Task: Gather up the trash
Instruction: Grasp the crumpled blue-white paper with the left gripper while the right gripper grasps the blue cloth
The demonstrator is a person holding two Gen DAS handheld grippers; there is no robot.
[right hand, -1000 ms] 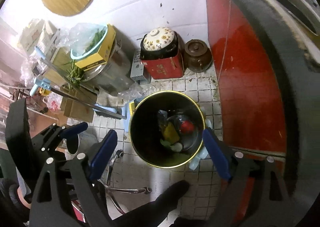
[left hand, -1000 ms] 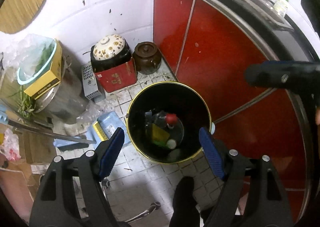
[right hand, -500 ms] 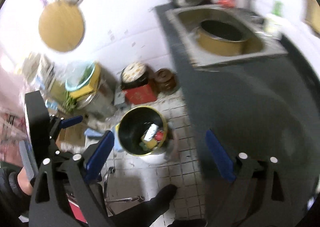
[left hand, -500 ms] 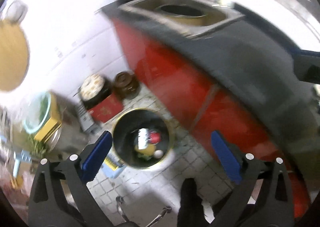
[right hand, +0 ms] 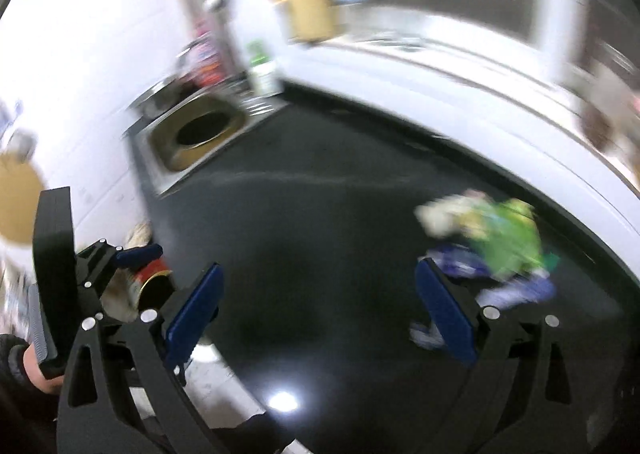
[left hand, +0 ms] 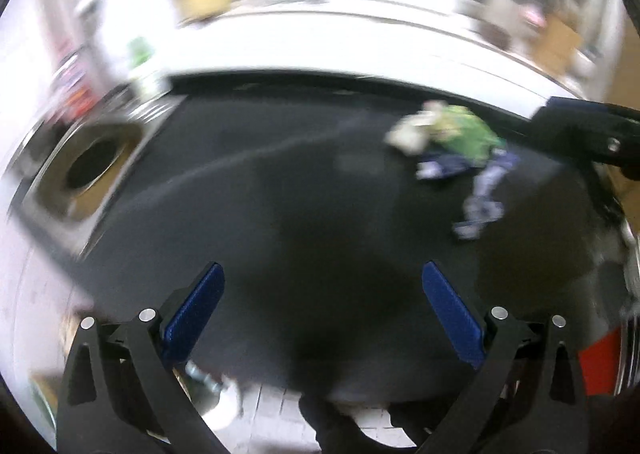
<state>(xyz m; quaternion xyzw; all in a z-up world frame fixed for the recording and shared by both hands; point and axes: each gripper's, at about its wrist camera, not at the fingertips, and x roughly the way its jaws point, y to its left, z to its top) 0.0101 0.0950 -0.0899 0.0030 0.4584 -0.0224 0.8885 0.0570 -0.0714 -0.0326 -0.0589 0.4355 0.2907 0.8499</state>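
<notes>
Several pieces of litter lay bunched together on the dark counter point(left hand: 280, 214): a crumpled green wrapper point(left hand: 464, 134) with a pale scrap at its edge, and blue-and-white wrappers point(left hand: 480, 194) just beside it, toward the counter's right part and near the white wall. Blur made it impossible to tell exactly how many pieces there were or what they were. From the right wrist view the green wrapper point(right hand: 508, 242) sat just beyond the right-hand finger of the right gripper point(right hand: 320, 294), whose jaws stood wide with nothing between them. The left gripper point(left hand: 320, 294) likewise had its jaws wide and empty, over bare counter, well apart from the litter. A sink point(right hand: 196, 134) with a basin in it was set into the counter's far left end, and a green bottle point(right hand: 260, 58) stood near it. The step in hand appeared to be the approach to the next piece of trash, with nothing yet gripped. The next move probably called for shifting the right gripper rightward and down so one wrapper sat between the jaws, then closing gently, since thin wrappers could slip or drag their neighbours along.
</notes>
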